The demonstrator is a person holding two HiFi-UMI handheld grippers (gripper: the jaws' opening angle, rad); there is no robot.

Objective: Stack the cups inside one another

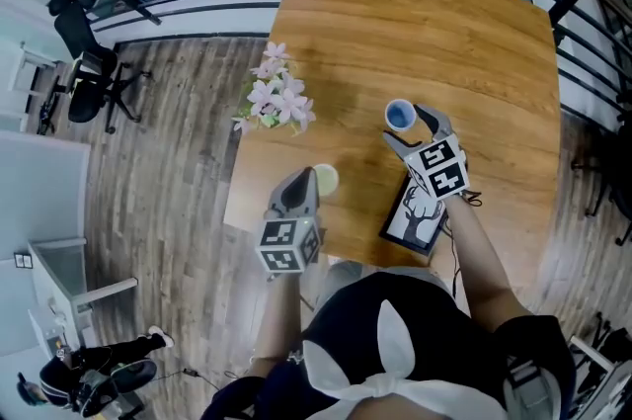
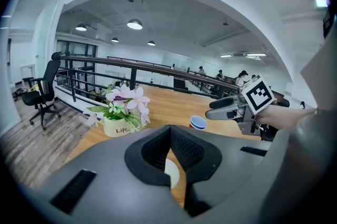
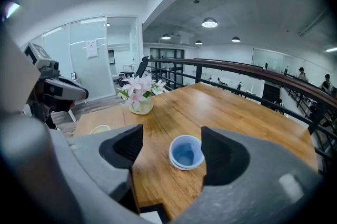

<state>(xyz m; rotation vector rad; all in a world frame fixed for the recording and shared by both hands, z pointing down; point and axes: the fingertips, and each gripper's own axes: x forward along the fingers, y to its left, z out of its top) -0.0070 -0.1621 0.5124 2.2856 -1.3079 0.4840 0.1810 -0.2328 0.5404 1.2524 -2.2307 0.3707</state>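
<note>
Head view, left to right.

- Office chair (image 1: 94,77) on the floor, off the desk (image 1: 425,23) toward 9 o'clock.
- Flower pot (image 1: 276,97) with pink-white blossoms, on the desk's left edge at about 10 o'clock from the desk centre.
- Left claw (image 1: 300,183): clenched, pad tips meeting, nothing gripped. It hovers at the near-left edge of the desk. Its own view shows only a narrow wedge below the tips.
- Cream cup (image 1: 325,179): upright on the desk, just beside the left claw tip at its 3 o'clock. A sliver of its rim shows through that wedge. The right gripper view has it standing free, with the left claw above it.
- Blue cup (image 1: 399,115): upright, mouth up, near desk centre, at about 2 o'clock from the cream cup and well apart from it.
- Right claw (image 1: 410,129): released, jaws wide. Its own view shows the blue cup standing between them, with desk visible on each side of the cup.
- Card with a deer print (image 1: 420,215): flat at the near edge, 6 o'clock from the blue cup, partly under the right gripper.
</note>
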